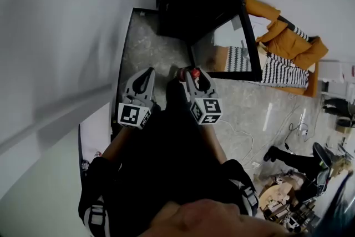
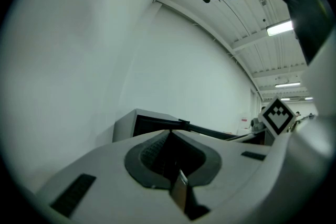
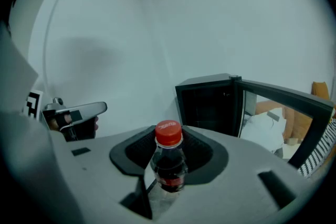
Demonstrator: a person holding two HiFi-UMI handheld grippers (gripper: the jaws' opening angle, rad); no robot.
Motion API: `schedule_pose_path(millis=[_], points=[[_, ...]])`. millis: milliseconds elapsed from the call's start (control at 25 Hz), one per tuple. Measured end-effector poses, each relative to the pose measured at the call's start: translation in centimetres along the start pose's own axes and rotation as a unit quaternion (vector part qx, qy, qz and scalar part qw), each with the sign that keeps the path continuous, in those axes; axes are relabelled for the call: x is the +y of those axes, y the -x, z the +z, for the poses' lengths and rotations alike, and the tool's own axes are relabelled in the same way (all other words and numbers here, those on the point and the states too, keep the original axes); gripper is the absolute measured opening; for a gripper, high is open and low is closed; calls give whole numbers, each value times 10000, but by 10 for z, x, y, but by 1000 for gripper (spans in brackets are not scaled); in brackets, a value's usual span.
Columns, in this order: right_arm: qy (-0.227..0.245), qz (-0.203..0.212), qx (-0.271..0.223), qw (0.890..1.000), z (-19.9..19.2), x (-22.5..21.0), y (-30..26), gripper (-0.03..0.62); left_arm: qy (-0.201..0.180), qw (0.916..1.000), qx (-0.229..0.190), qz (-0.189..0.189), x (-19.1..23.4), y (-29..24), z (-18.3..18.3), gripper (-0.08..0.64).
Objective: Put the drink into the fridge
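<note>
The fingers (image 3: 202,152) of my right gripper (image 1: 190,75) stand wide, clamped on the drink bottle (image 3: 169,165), which sits upright between them with its red cap (image 3: 168,132) on top. Just beside it, the fingers (image 2: 149,152) of my left gripper (image 2: 169,134) are pressed together and empty. Ahead, the black fridge (image 3: 207,105) stands on the floor (image 1: 249,102) by a white wall (image 2: 79,60). Its door (image 3: 286,99) is swung open to the right, and the dark opening faces me.

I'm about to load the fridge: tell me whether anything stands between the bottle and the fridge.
Nothing visible does. The bottle, held in the right gripper, faces the fridge, whose door stands open; only floor lies between them.
</note>
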State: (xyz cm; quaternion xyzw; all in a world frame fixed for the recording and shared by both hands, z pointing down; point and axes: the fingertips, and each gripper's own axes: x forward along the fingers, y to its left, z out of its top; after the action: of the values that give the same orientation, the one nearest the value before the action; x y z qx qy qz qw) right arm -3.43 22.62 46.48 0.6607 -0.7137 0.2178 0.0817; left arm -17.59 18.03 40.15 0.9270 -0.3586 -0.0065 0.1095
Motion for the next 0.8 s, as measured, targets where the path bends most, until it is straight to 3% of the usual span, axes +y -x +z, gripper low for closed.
schedule_pose_path(millis=[800], points=[[425, 760, 401, 9954, 64, -103, -130, 143, -43, 9976, 9, 686, 15, -168, 28, 6]])
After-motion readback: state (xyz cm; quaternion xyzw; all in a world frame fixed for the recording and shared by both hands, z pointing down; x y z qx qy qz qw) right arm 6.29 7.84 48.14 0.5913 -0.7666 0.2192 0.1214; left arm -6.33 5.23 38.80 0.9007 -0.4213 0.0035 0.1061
